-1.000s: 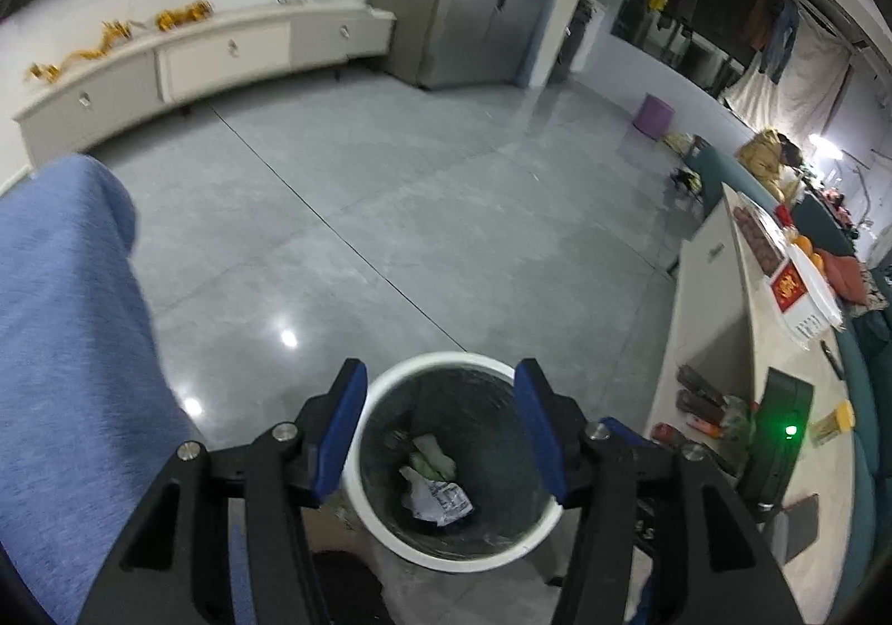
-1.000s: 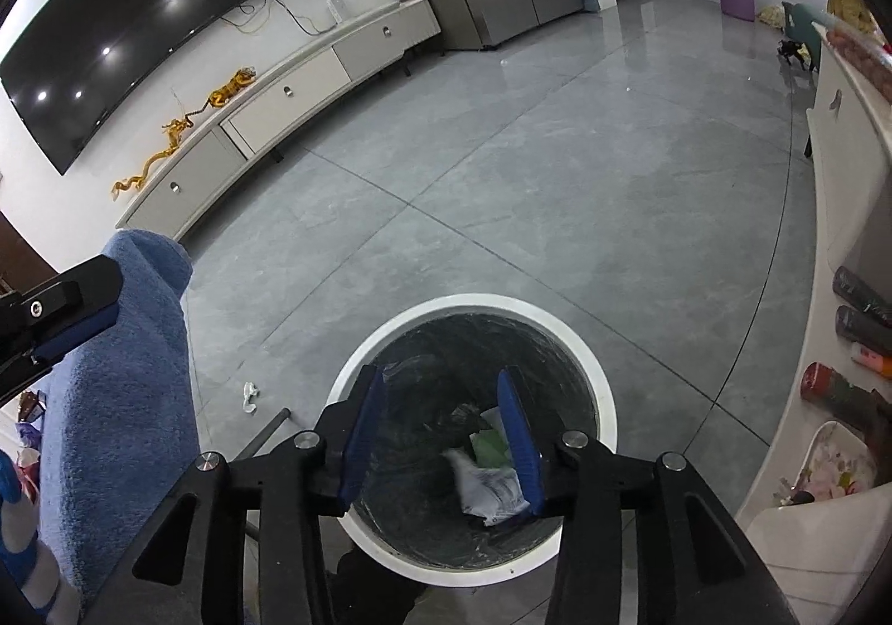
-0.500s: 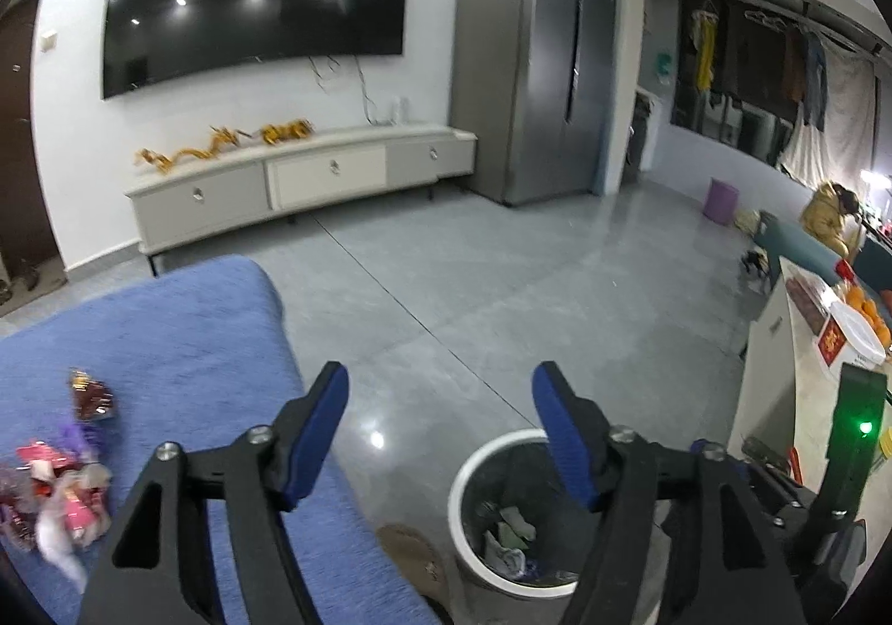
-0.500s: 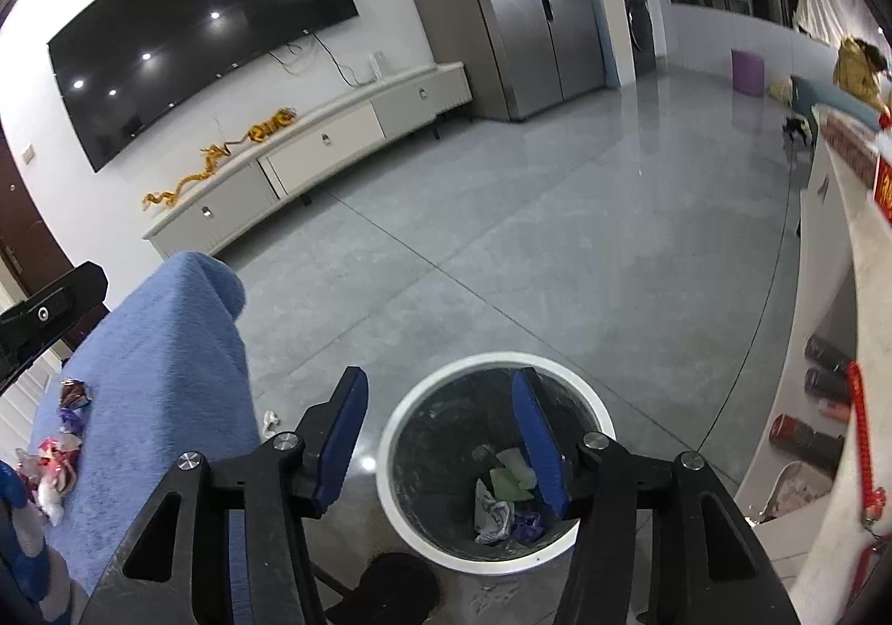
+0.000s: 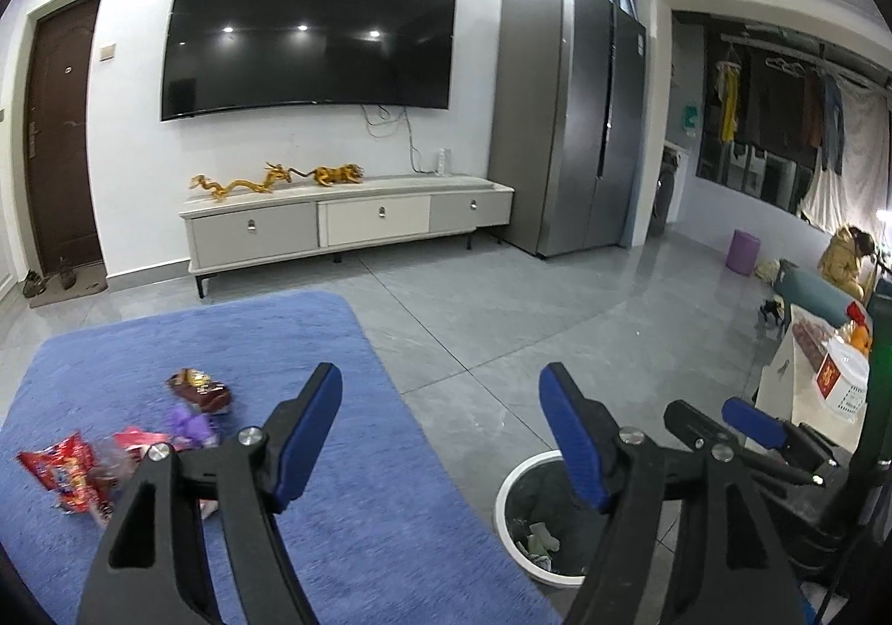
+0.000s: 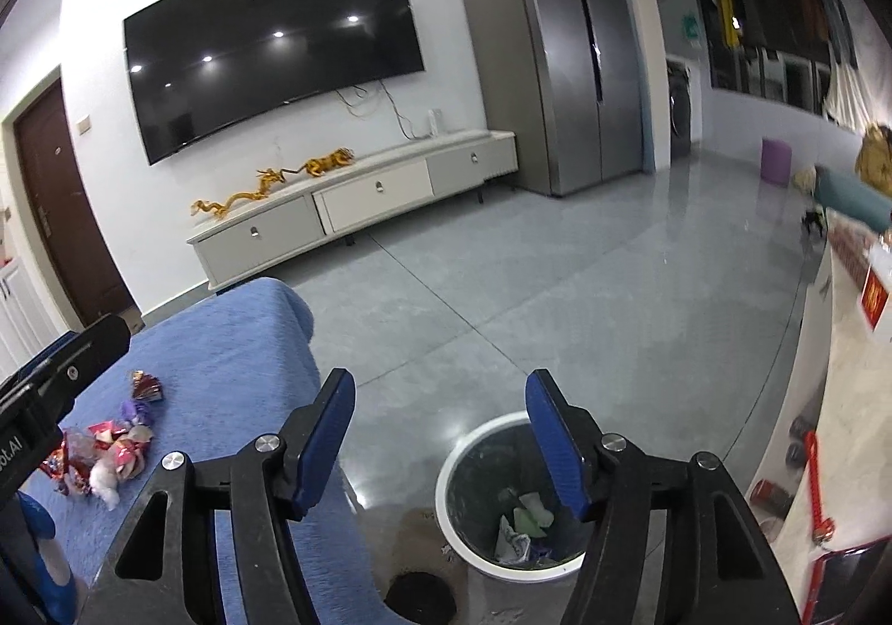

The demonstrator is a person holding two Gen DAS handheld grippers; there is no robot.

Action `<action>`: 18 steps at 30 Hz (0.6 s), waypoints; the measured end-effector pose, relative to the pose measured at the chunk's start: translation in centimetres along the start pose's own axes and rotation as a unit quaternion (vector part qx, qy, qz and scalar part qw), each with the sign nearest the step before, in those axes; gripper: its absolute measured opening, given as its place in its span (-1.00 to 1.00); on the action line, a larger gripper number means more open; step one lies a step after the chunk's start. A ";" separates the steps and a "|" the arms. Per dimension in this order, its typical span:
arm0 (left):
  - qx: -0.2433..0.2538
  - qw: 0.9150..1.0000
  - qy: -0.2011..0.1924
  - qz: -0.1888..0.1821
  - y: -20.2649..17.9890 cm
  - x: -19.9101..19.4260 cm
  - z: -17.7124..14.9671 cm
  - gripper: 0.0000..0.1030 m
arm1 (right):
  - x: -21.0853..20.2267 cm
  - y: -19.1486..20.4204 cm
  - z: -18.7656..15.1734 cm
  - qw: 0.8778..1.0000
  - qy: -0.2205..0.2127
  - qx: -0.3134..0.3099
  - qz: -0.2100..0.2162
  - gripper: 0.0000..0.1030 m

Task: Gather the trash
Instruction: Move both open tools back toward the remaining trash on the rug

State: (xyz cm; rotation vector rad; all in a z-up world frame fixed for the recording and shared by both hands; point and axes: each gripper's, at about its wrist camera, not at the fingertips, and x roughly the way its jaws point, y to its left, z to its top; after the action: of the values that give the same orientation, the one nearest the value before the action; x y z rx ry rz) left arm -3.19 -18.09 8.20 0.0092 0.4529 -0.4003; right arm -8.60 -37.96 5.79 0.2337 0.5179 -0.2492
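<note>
Left wrist view first: the left claw [image 5: 440, 418] is up in the air with its blue pads spreading wider and nothing between them. Down and to the left of it, on the blue blanket [image 5: 345, 530], lies the wrapper litter [image 5: 111, 452]: a red packet nearest the edge of the frame, a purple scrap, and a dark brown-and-gold wrapper [image 5: 198, 391] furthest out. The pile runs roughly from lower left to upper right across the blanket, well left of the line this claw points along.

Over to the right wrist view: the right claw [image 6: 440, 438] is also opening, empty between its pads, and it hangs almost over the white trash bin [image 6: 446, 480], which stands on the grey floor and has crumpled paper in the bottom. From here the wrappers [image 6: 111, 444] sit far off to the left on the blanket, with the other tool's black body between them and this claw.

So the call is easy: the left hand is the nearer one by a clear margin. It would need to swing left and dip down onto the blanket; the bin waits low on the right for the drop.
</note>
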 end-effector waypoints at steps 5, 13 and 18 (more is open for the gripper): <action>-0.004 1.000 -0.024 0.018 2.4 -3.4 0.0 0.40 | -1.8 2.8 -0.1 1.000 -0.014 -0.022 0.009 0.22; -0.030 0.998 -0.046 0.038 6.5 -7.7 -0.7 0.44 | -3.6 7.4 -0.8 0.997 -0.020 -0.066 0.026 0.22; -0.045 0.996 -0.058 0.051 8.8 -9.2 -1.3 0.45 | -4.5 9.9 -1.2 0.995 -0.027 -0.087 0.040 0.22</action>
State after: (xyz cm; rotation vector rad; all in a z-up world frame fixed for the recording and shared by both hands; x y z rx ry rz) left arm -7.93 -6.39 10.28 -0.0769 0.3533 -0.2780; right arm -10.04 -27.47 8.65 0.0778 0.4720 -0.1309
